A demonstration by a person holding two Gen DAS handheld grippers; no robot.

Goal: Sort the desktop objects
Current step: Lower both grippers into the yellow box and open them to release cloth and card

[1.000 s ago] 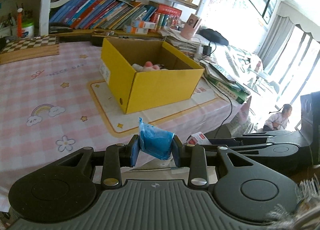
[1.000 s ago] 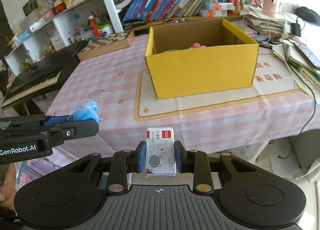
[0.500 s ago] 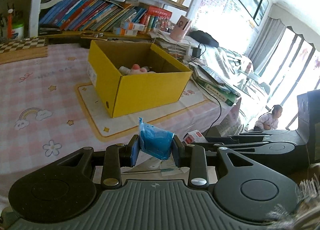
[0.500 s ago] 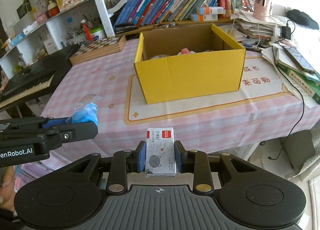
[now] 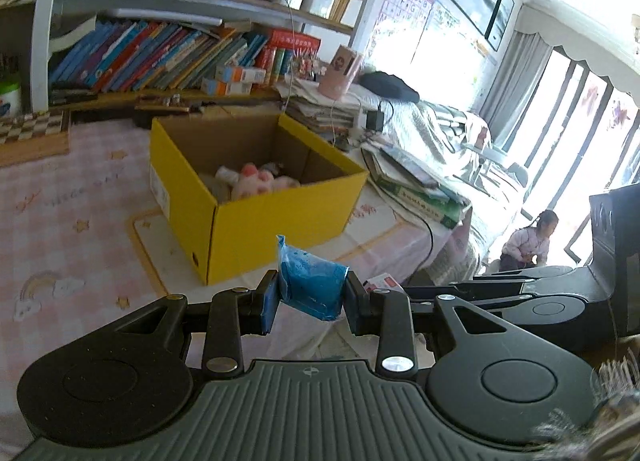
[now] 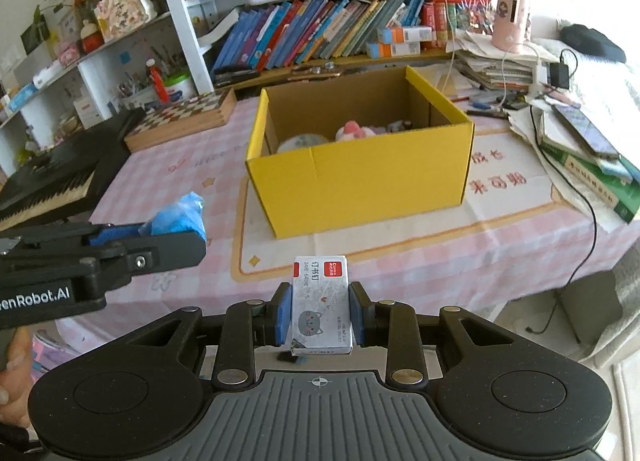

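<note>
My left gripper point(image 5: 310, 301) is shut on a crumpled blue packet point(image 5: 310, 287), held off the near edge of the pink checked table point(image 5: 60, 229). My right gripper point(image 6: 320, 317) is shut on a small white staple box point(image 6: 321, 301) with a cat drawing and a red label. An open yellow cardboard box point(image 6: 360, 181) stands on a cream mat ahead of both grippers, with a pink plush toy point(image 6: 352, 131) and other items inside. In the right wrist view the left gripper point(image 6: 160, 241) and its blue packet point(image 6: 180, 217) show at the left.
Bookshelves point(image 6: 320, 33) line the far side. A chessboard box point(image 6: 184, 117) and a black keyboard point(image 6: 52, 177) lie at the left. Stacked books and papers point(image 6: 580, 149) with cables crowd the right edge. A person point(image 5: 528, 241) crouches on the floor far right.
Both grippers have risen and drawn slightly back from the table, so the yellow box looks smaller and more of its inside shows. Both grips are unchanged.
</note>
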